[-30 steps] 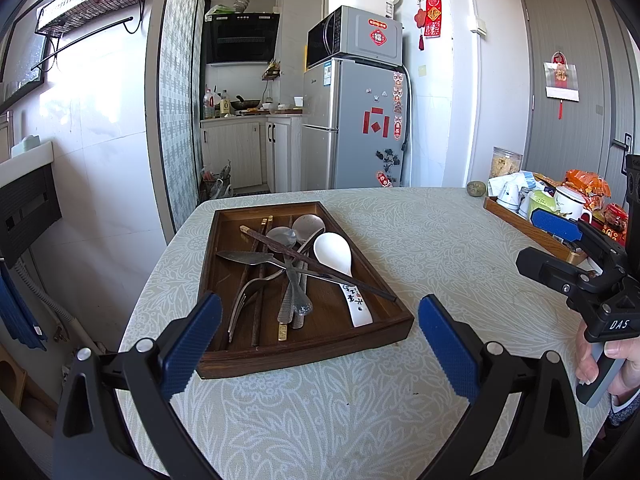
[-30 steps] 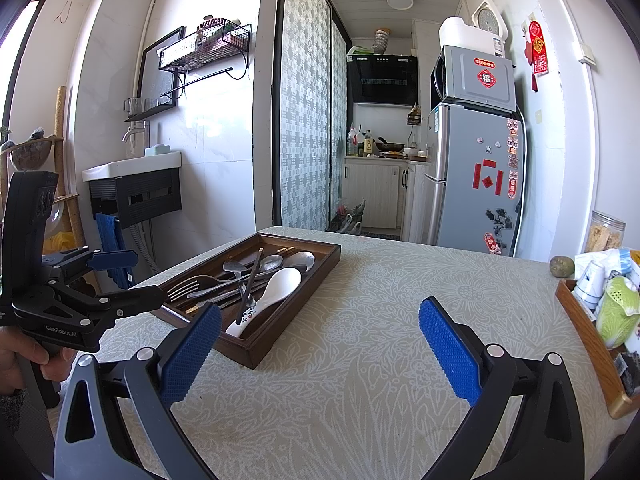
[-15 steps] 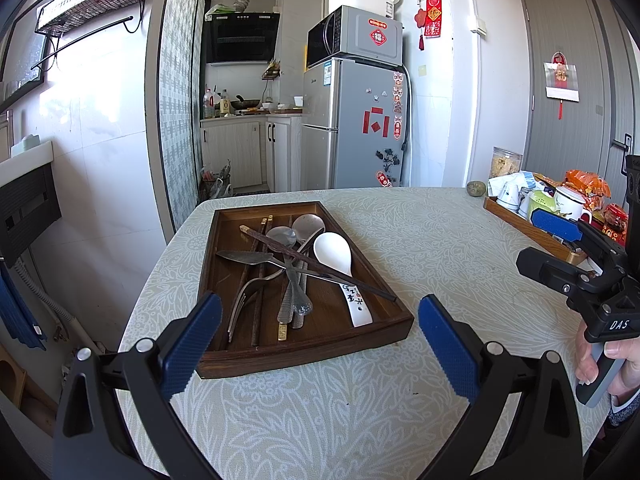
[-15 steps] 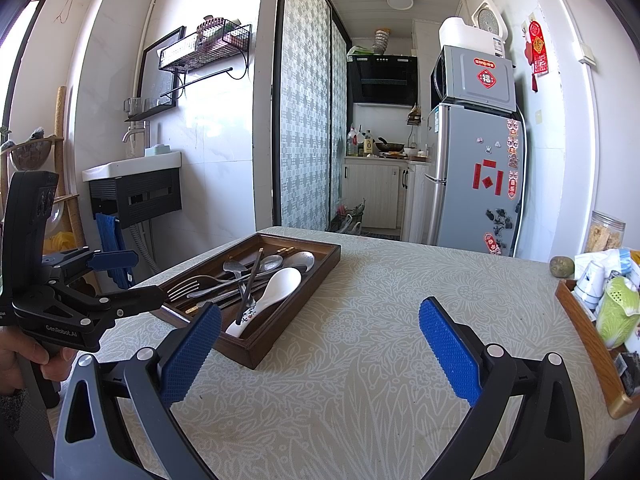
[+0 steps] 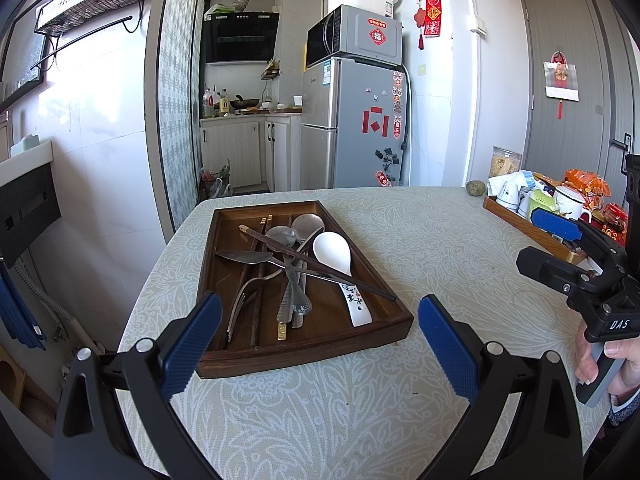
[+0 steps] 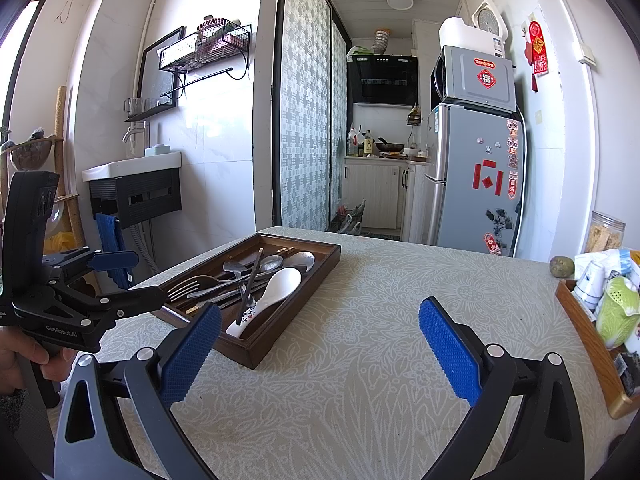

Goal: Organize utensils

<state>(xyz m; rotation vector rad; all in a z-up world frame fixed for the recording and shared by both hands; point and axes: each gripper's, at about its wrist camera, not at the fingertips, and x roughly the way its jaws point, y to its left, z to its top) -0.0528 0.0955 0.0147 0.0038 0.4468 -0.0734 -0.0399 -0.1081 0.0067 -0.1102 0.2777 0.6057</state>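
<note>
Wooden tray (image 5: 304, 350) on table (image 5: 440, 248), long axis running away from left gripper (image 5: 318, 344), dead ahead and nearer than right gripper (image 6: 320, 346). Both jaws spread, empty. Utensils piled crosswise inside; white spoon (image 5: 340, 268) on tray's right side, handle toward jaws.

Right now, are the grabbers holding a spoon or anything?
No. The left gripper and right gripper are both open and empty; the spoons stay in the tray.
</note>
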